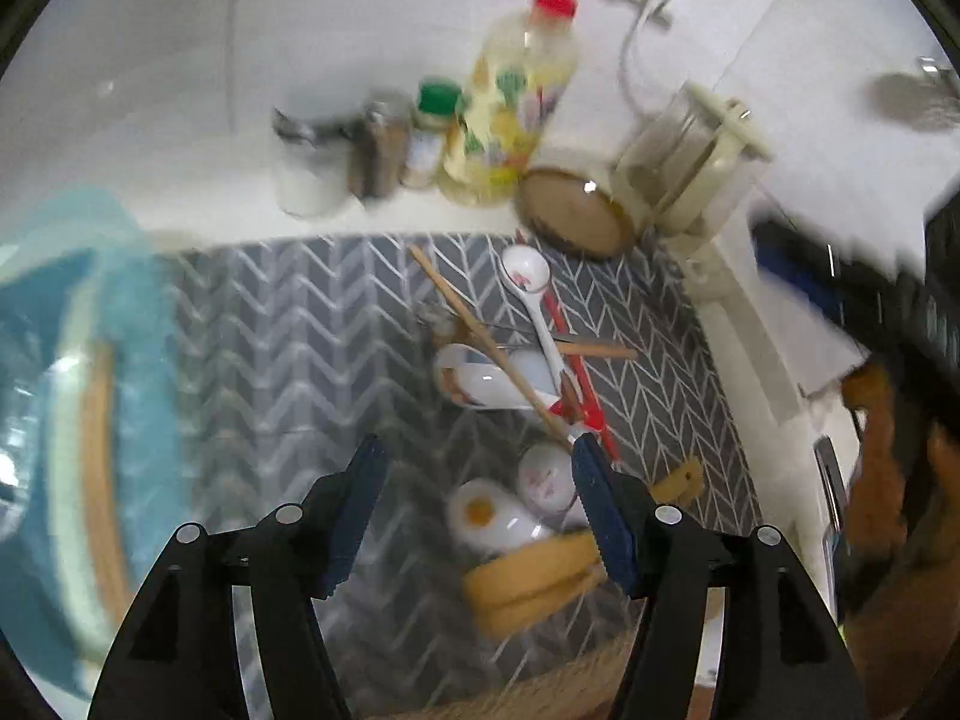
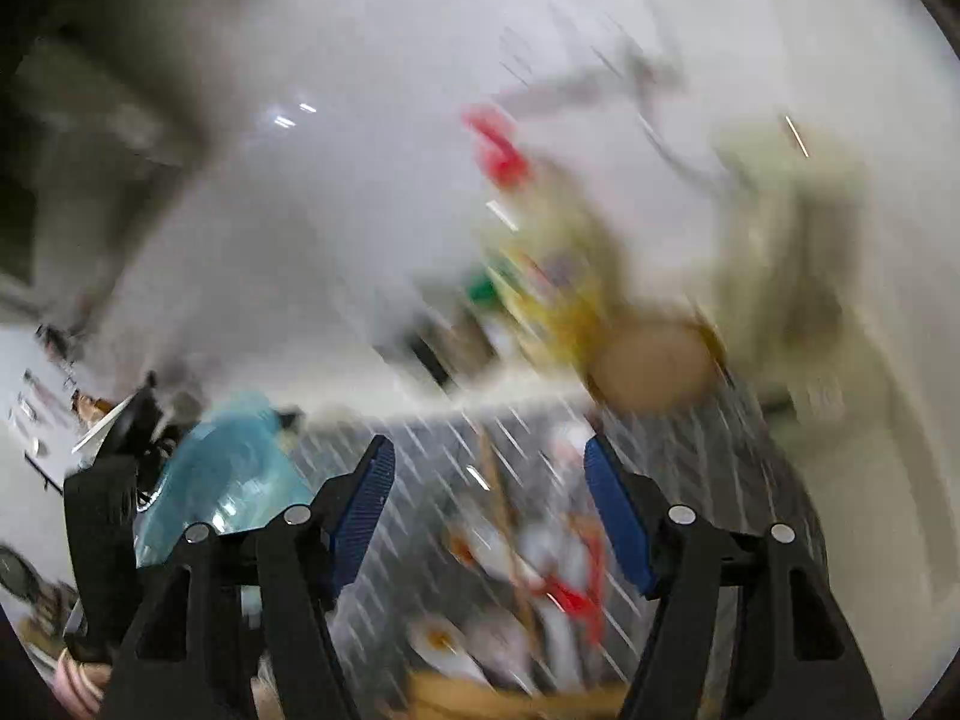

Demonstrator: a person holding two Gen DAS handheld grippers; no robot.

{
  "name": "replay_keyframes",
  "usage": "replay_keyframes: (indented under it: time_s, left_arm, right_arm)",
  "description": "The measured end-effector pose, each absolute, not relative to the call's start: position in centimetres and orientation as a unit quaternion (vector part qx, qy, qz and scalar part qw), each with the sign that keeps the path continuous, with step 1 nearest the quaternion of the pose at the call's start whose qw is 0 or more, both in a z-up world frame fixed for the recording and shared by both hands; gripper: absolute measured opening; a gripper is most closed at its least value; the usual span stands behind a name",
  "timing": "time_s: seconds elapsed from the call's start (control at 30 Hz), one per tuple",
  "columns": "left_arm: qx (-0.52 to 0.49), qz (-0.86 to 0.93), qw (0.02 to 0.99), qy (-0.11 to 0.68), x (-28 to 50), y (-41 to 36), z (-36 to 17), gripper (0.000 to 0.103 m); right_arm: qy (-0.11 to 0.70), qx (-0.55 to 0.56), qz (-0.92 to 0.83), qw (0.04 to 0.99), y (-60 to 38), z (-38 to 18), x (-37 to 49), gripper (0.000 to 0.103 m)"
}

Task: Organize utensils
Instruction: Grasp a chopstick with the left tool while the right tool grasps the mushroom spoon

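Observation:
A heap of utensils lies on a grey herringbone mat: white ceramic spoons, wooden chopsticks, a red utensil and wooden spatulas. My left gripper is open and empty, just above the near end of the heap. My right gripper is open and empty, higher above the mat; its view is badly blurred. The same heap shows blurred below it in the right wrist view.
Along the white wall stand a yellow pump bottle, small spice jars and a glass jar with a cork lid. A teal bowl sits at the left. A woven basket rim lies near the bottom.

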State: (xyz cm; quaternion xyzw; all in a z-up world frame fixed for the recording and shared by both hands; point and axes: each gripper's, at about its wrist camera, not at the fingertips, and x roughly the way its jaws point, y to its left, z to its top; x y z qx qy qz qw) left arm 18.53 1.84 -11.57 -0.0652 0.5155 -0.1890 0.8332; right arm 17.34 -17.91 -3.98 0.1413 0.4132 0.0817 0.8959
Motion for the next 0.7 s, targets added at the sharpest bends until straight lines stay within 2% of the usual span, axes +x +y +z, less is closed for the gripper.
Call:
replay_keyframes:
  time_s: [0.13,0.17,0.23,0.27,0.4,0.43,0.57,0.6,0.63,0.7]
  left_arm:
    - [-0.065,-0.156,0.830,0.532,22.2,-2.0,-15.5,0.064]
    - [-0.067,-0.145,0.827,0.538,22.7,-2.4,-16.3,0.063]
    - [-0.084,-0.133,0.822,0.547,23.9,-3.4,-17.7,0.053]
    - [-0.091,-0.127,0.820,0.551,24.4,-3.6,-18.0,0.053]
    - [-0.109,-0.110,0.815,0.559,25.4,-4.5,-19.4,0.043]
    - [-0.106,-0.102,0.814,0.562,25.7,-4.8,-20.0,0.036]
    - [-0.072,-0.085,0.826,0.552,25.9,-5.8,-20.3,0.020]
    - [-0.067,-0.082,0.826,0.553,25.9,-5.9,-20.4,0.011]
    - [-0.071,-0.084,0.825,0.554,26.0,-5.8,-20.5,0.008]
    - [-0.088,-0.087,0.820,0.560,25.9,-5.4,-20.5,0.008]
  right_arm:
    - [0.455,0.161,0.072,0.873,-21.5,-8.8,17.2,0.063]
    - [0.460,0.160,0.073,0.870,-21.9,-9.7,17.3,0.060]
    - [0.477,0.151,0.077,0.862,-22.6,-11.6,18.0,0.051]
    - [0.482,0.150,0.080,0.860,-23.0,-12.2,18.3,0.048]
    - [0.491,0.143,0.096,0.854,-23.6,-13.5,19.3,0.048]
    - [0.490,0.140,0.099,0.854,-23.8,-13.6,19.4,0.048]
    - [0.491,0.133,0.116,0.853,-23.5,-14.0,20.7,0.048]
    - [0.491,0.130,0.125,0.852,-23.3,-14.0,21.1,0.048]
    - [0.490,0.126,0.131,0.852,-22.9,-14.1,21.5,0.048]
    - [0.495,0.117,0.142,0.849,-22.1,-14.6,22.3,0.048]
